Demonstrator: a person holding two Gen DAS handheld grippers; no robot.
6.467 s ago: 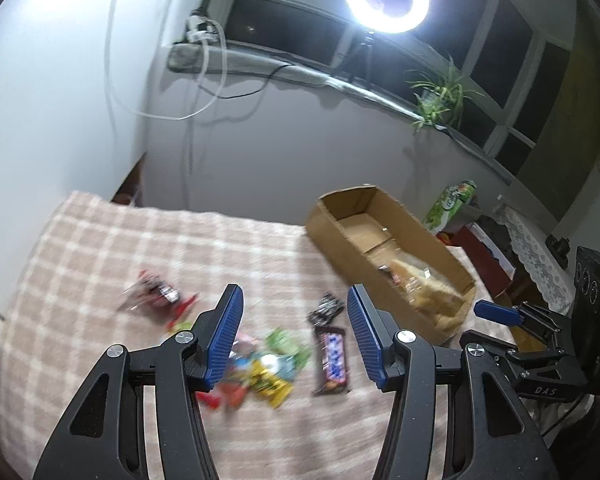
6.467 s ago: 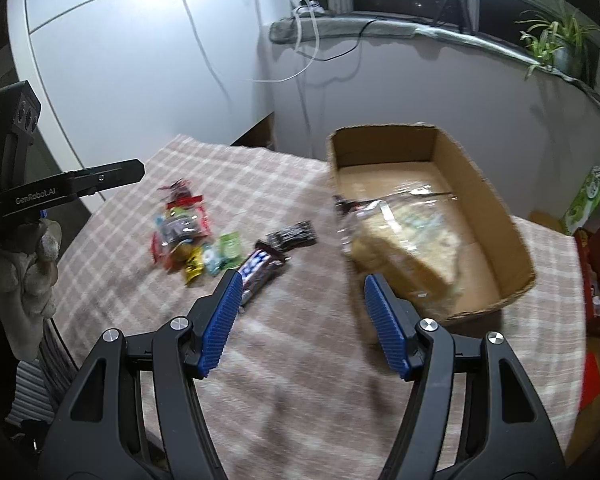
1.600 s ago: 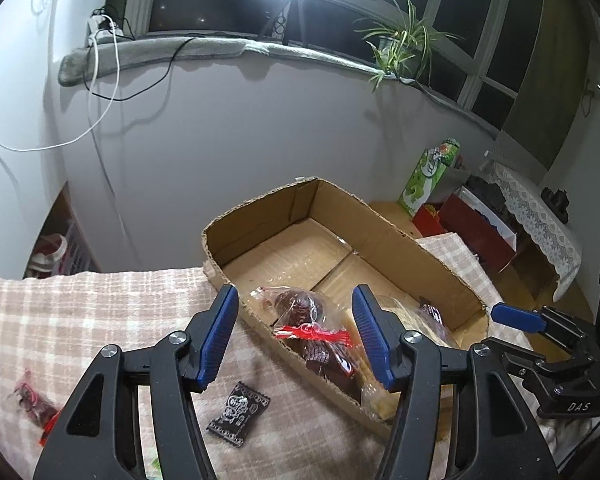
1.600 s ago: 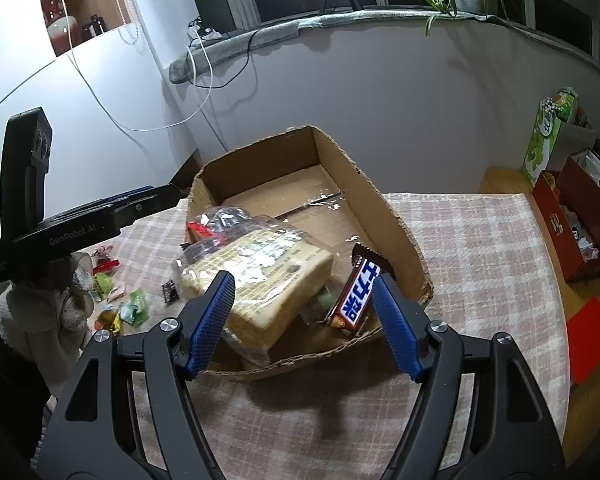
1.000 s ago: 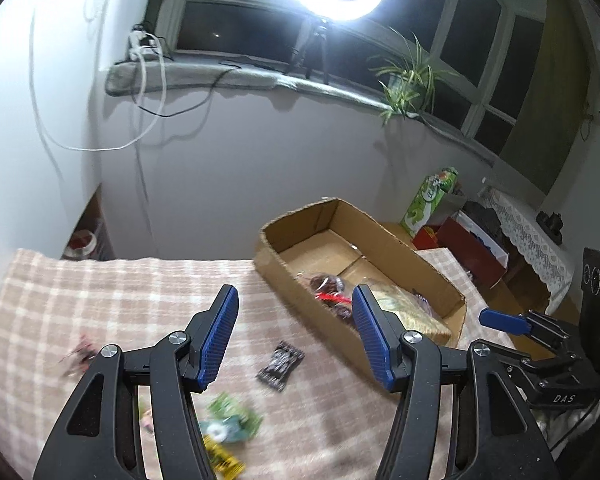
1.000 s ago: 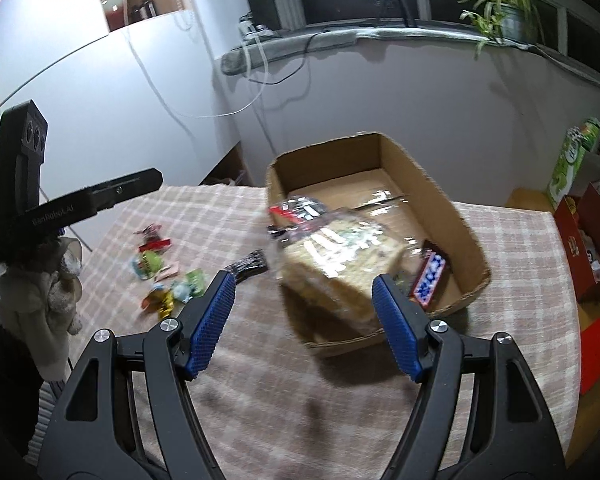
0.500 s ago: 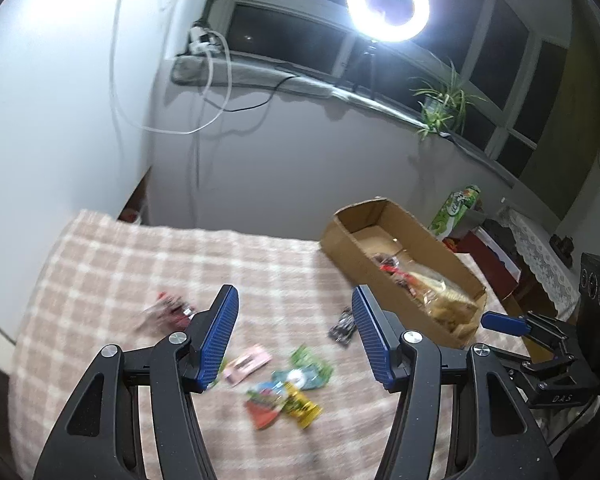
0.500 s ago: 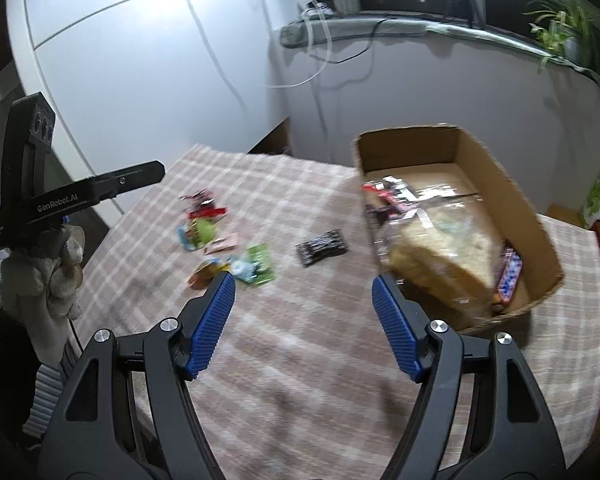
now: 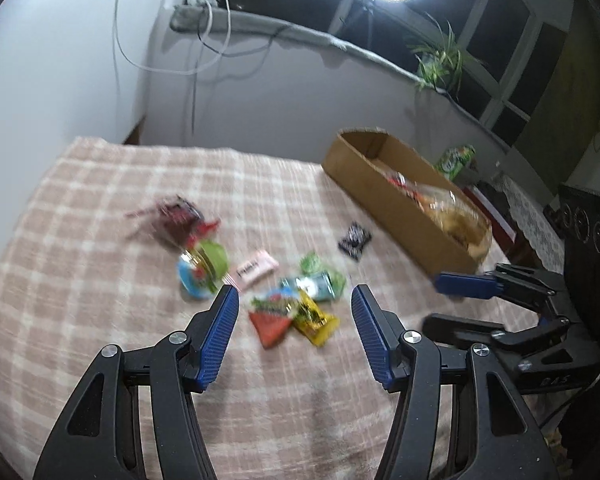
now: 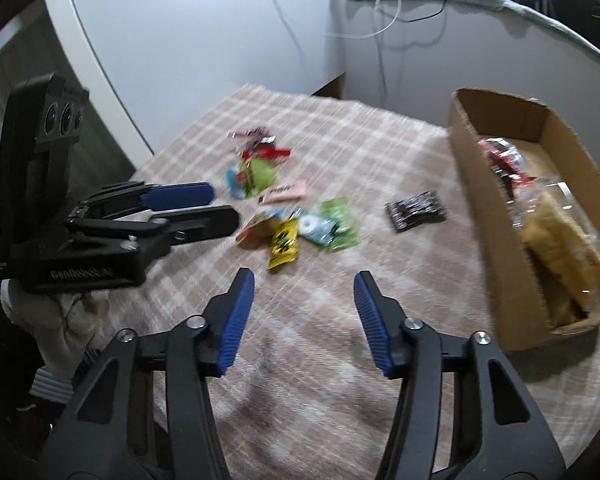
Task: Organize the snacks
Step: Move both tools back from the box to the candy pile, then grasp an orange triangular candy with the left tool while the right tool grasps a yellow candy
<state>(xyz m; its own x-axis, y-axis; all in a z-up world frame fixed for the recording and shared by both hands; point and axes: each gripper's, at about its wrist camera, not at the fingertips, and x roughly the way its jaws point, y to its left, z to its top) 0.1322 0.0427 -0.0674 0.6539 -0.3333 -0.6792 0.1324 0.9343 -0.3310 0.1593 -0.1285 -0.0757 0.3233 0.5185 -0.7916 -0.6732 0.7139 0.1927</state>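
Between picks: left gripper and right gripper both part-open, empty; right fingers just narrowing. Loose snacks on bench, box alongside. Next: descend, pinch one wrapper.

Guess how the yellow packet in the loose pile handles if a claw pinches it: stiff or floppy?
Probably floppy: the yellow packet looks like a thin, flat foil sachet lying flush on the cloth, so little edge to pinch. Likely light; a push may slide it and drag the red packet it overlaps. The glossy wrapper could slip. The frames are blurred, so this is tentative.
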